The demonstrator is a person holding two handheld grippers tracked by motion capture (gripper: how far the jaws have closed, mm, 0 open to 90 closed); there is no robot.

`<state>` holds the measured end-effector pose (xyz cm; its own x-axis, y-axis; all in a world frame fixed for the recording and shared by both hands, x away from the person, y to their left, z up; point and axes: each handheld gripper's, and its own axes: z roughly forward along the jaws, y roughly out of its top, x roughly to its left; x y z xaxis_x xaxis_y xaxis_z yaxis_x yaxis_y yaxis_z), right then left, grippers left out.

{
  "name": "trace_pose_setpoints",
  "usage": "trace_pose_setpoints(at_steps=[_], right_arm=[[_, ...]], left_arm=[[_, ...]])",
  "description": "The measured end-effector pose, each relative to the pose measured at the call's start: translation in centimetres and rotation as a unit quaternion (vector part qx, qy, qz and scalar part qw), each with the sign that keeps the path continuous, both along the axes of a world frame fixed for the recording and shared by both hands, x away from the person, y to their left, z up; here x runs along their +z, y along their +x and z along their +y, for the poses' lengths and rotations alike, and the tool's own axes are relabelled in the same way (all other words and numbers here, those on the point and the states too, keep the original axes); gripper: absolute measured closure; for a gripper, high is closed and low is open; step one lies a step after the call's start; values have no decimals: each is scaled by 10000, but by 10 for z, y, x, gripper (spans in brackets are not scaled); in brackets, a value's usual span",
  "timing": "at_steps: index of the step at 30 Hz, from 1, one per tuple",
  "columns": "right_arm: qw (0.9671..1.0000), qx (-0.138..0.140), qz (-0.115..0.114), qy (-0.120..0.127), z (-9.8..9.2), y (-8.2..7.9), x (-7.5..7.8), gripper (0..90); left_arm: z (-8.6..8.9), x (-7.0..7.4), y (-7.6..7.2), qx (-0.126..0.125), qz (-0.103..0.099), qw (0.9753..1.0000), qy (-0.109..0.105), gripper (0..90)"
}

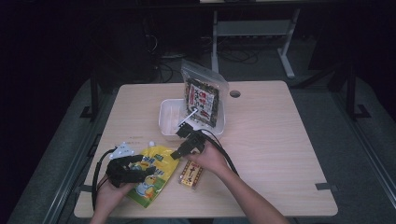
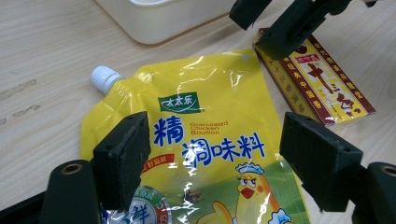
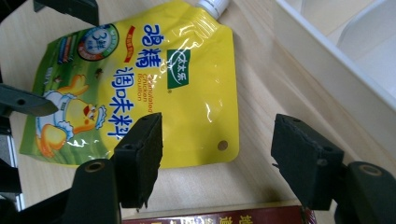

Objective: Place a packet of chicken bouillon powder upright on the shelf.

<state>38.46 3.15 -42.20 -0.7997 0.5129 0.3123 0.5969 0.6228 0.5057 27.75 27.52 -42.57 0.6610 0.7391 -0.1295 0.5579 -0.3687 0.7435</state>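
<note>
Since the left gripper [image 2: 212,154] hangs with jaws wide apart over the yellow pouch [image 2: 210,140], nothing is clamped yet; the right gripper [image 3: 219,158] is spread too, straddling the pouch's bottom corner and bare surface [image 3: 261,140]. The pouch lies flat on the surface near the front left edge, white cap [image 2: 103,78] pointing toward the white tub [image 2: 163,18], red box [image 2: 317,84] just beside it on the right. Judging by the glossy wrinkled film, it is soft, slick and floppy, and the granulated fill will likely shift and sag once lifted. Best bites are probably the stiff spout shoulder by the cap or the flat sealed edge near the punched hole [image 3: 222,145]; mid-body pinches may slide. Lower end of the pouch is cut off in the left gripper view, and partly covered by the left gripper in the high view. The tub's contents behind the dark snack bag [image 1: 201,95] are hard to make out, so is how full the pouch is.
</note>
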Motion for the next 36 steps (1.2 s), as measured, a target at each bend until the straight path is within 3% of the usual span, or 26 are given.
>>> trace_pose_setpoints(at_steps=[11,24,29,36], right_arm=[[9992,-22,359,-175,7,8,-15,409],[9970,56,759,-158,11,11,-24,483],[9958,65,909,-48,11,13,-27,617],[9958,79,915,-29,9,14,-27,797]], left_arm=[[0,0,0,10,9,10000,-2,239],[0,-1,1,14,27,10000,-1,239],[1,-1,1,28,34,10000,-3,239],[1,-1,1,30,25,10000,1,240]])
